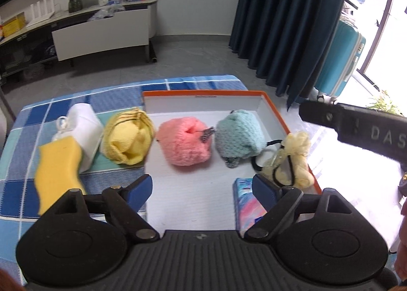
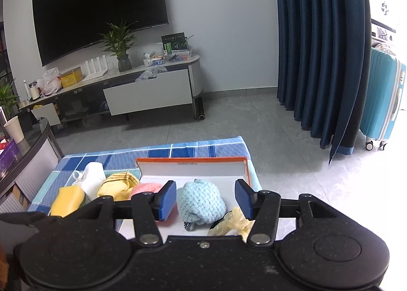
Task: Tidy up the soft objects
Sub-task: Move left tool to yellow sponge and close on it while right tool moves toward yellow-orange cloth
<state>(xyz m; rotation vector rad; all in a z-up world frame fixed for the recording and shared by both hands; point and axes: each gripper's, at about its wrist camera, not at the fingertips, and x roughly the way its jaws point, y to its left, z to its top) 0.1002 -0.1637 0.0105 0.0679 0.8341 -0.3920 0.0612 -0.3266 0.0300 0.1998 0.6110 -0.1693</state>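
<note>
An orange-edged white box [image 1: 273, 110] [image 2: 193, 167] lies on the blue checked cloth. Inside it sit a pink fluffy ball [image 1: 184, 144] [image 2: 146, 187], a light blue knitted bundle [image 1: 239, 135] [image 2: 201, 202] and a pale yellow mesh puff with a black band [image 1: 292, 161] [image 2: 236, 222]. Left of the box lie a yellow knitted cloth [image 1: 127, 135] [image 2: 119, 185], a white roll [image 1: 84, 123] [image 2: 92, 176] and a yellow sponge [image 1: 57, 174] [image 2: 67, 199]. My left gripper [image 1: 202, 190] is open above the box floor, holding nothing. My right gripper [image 2: 206, 198] is open, its pads apart from the blue bundle behind them.
A colourful packet [image 1: 248, 204] lies at the box's near right corner. Beyond the cloth-covered table are grey floor, a TV cabinet [image 2: 147, 95], dark blue curtains [image 2: 318, 49] and a turquoise suitcase [image 2: 384, 102]. The right gripper's body [image 1: 361, 128] reaches in from the right.
</note>
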